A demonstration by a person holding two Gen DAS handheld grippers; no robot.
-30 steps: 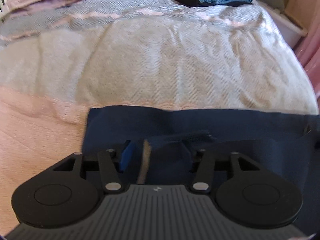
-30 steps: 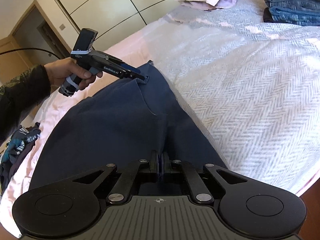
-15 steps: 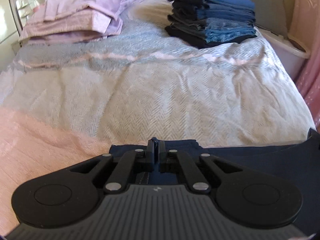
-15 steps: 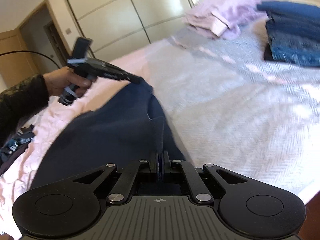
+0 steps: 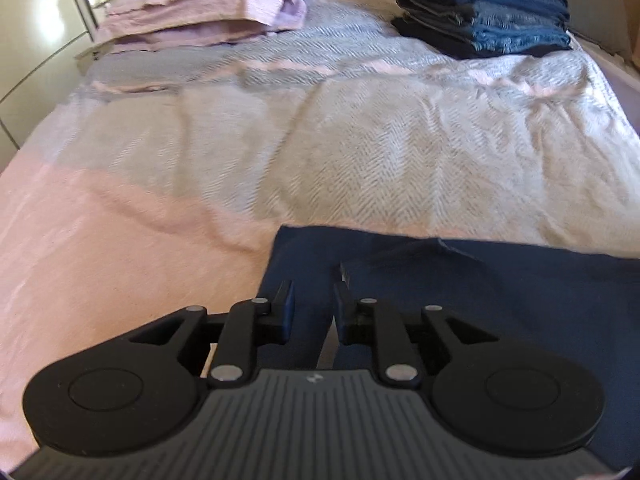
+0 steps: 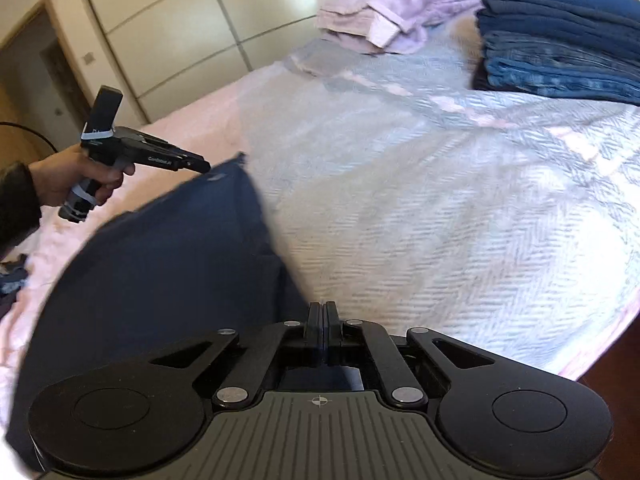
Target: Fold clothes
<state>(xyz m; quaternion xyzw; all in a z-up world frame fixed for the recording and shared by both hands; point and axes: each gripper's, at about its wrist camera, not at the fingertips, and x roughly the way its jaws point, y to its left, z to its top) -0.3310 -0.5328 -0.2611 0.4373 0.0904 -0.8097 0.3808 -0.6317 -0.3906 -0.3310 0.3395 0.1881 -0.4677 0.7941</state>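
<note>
While the right gripper (image 6: 325, 320) stays pinched shut on the near edge of the navy trousers (image 6: 168, 280), the left gripper (image 5: 313, 300) has just been opening, and its jaws now stand a little apart with the cloth showing under the gap but neither pad pressing on it. In the right wrist view its tip (image 6: 202, 167) sits just beside the far raised corner of the garment, apparently apart from it, though blur makes that hard to confirm.

The trousers lie across the near side of the bed (image 5: 360, 152), partly on the pink sheet (image 5: 100, 240) and partly on the grey herringbone blanket (image 6: 460, 208). Their long axis runs from the right gripper away towards the left one, so each claw sits at one end. The loose far end is nearest the left claw, which likely has to take it again. Folded jeans (image 5: 488, 12) and lilac clothes (image 5: 208, 4) are stacked well apart at the head.
</note>
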